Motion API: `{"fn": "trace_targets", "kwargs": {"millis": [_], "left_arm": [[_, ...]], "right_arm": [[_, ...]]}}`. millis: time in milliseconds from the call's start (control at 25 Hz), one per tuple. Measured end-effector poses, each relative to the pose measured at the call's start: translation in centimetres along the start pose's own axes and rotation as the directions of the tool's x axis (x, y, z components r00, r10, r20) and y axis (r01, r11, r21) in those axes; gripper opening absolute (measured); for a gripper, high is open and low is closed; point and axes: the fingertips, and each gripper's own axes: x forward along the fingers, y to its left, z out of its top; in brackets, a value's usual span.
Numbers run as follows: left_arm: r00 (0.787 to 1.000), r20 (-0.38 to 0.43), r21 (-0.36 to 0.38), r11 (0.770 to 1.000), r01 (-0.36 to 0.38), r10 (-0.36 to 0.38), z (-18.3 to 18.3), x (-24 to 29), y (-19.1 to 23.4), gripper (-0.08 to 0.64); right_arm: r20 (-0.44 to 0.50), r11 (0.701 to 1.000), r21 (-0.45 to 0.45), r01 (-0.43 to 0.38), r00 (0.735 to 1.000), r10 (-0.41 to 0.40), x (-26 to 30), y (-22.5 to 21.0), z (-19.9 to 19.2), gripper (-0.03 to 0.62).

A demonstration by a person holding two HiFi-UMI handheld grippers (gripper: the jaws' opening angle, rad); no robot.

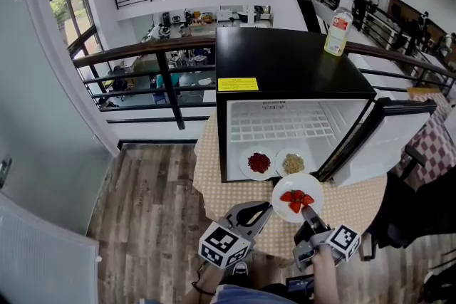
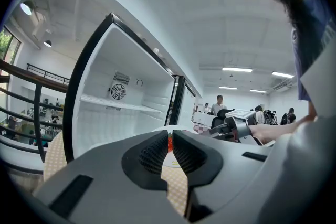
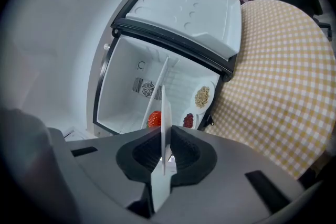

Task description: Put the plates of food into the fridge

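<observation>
A black mini fridge (image 1: 285,75) stands open on a round table with a yellow checked cloth (image 1: 356,206). Two white plates lie on its floor, one of dark red food (image 1: 258,162) and one of beige grains (image 1: 293,164). In front of the opening, my right gripper (image 1: 311,218) is shut on the near rim of a third plate, of strawberries (image 1: 297,197). The right gripper view shows this plate (image 3: 164,113) edge-on between the pads of my right gripper (image 3: 167,147), aimed into the fridge (image 3: 131,81). My left gripper (image 1: 262,208) is shut and empty, just left of the plate.
The fridge door (image 1: 388,142) swings out to the right. A bottle of yellow liquid (image 1: 338,31) stands on the fridge top. A railing (image 1: 142,53) runs behind the table, with a drop to a lower floor. A red checked table (image 1: 431,142) is at the right.
</observation>
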Motion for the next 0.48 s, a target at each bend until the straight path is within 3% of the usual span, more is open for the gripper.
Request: {"fn": "trace_targets", "kwargs": {"millis": [480], "left_arm": [[0.999,0.022,-0.01,0.999,-0.03,0.031,0.7,-1.6,2.7,0.035]], "right_arm": [[0.025,0.997,-0.012,-0.079,0.996,0.08,1.7,4.2,1.3,0.031]]}}
